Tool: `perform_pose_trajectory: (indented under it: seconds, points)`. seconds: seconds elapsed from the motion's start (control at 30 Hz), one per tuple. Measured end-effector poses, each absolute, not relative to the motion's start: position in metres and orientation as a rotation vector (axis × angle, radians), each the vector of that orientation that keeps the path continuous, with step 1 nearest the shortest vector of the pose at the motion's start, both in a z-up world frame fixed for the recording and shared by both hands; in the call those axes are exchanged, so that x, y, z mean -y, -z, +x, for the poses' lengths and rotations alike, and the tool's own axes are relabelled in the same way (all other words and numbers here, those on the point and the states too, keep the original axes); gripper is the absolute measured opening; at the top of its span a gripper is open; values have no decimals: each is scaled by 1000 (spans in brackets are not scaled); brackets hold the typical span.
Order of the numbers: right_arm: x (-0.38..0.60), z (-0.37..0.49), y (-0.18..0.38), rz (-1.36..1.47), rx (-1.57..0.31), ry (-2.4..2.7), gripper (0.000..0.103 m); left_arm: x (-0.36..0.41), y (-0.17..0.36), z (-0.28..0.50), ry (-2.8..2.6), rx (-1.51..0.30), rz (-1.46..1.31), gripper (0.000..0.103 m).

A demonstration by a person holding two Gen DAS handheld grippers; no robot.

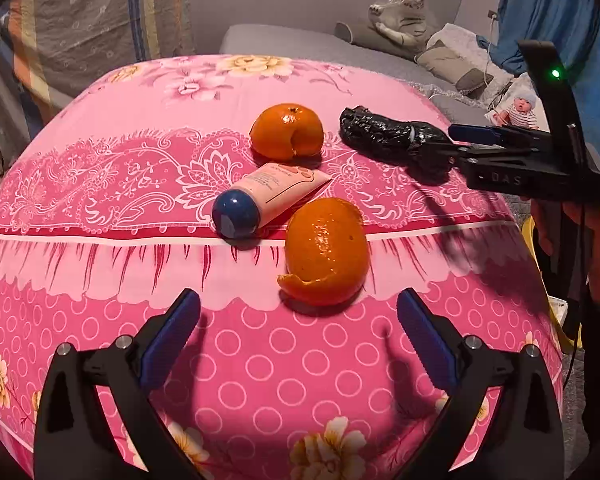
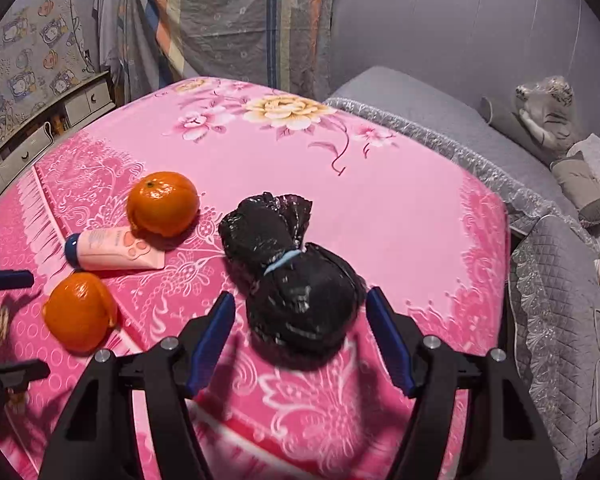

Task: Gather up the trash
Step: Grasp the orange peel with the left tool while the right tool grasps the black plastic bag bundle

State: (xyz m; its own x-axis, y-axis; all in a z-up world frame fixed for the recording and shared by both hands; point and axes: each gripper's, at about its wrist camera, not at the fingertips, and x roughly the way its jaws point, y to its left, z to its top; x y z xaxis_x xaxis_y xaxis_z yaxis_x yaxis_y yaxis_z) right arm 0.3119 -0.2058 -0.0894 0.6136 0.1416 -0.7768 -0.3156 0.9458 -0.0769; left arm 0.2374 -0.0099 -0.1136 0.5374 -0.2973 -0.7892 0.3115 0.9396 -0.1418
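Left wrist view: left claw (image 1: 298,320) spread wide, just short of near orange peel (image 1: 327,251); pink tube (image 1: 269,201), far peel (image 1: 287,131), black bag bundle (image 1: 392,138) beyond on pink cloth (image 1: 100,184).

Right wrist view: right claw (image 2: 300,328) released, flanking bag bundle (image 2: 290,276) on worktop.

Under my fingers spreads a pink floral cloth (image 1: 260,360) covering the surface. On it lie two pieces of orange peel, one near me (image 1: 327,251) and one farther back (image 1: 286,131), with a pink tube (image 1: 274,196) between them, blue cap toward me. A tied black bag (image 2: 290,276) lies to their right.
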Motion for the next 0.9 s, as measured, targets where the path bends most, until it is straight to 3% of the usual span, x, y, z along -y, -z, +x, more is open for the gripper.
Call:
perform_pose_trajectory:
  seconds: [0.27,0.33,0.4,0.5,0.53,0.6,0.77,0.9]
  points:
    - [199,339,104,-204,-885,-267,64,29,111,243,383,-949,15,93]
    - [198,341,106,-198,-888,-266,64,37,111,247,364,-951,40,88]
    - [198,346,108,-203,-893,-253,64,43,117,253,352,-967,64,75]
    - [198,349,112,-193,-912,-256,64,45,126,262,311,-1010,64,63]
    - [199,349,113,-185,-914,-259,62,45,126,262,306,-1004,66,61]
    - [200,349,112,-167,-912,-258,51,45,125,263,310,-992,67,48]
    - [201,349,113,-137,-938,-247,33,42,124,261,288,-986,57,43]
    - [211,337,102,-40,-950,-278,31,34,117,249,307,-985,38,41]
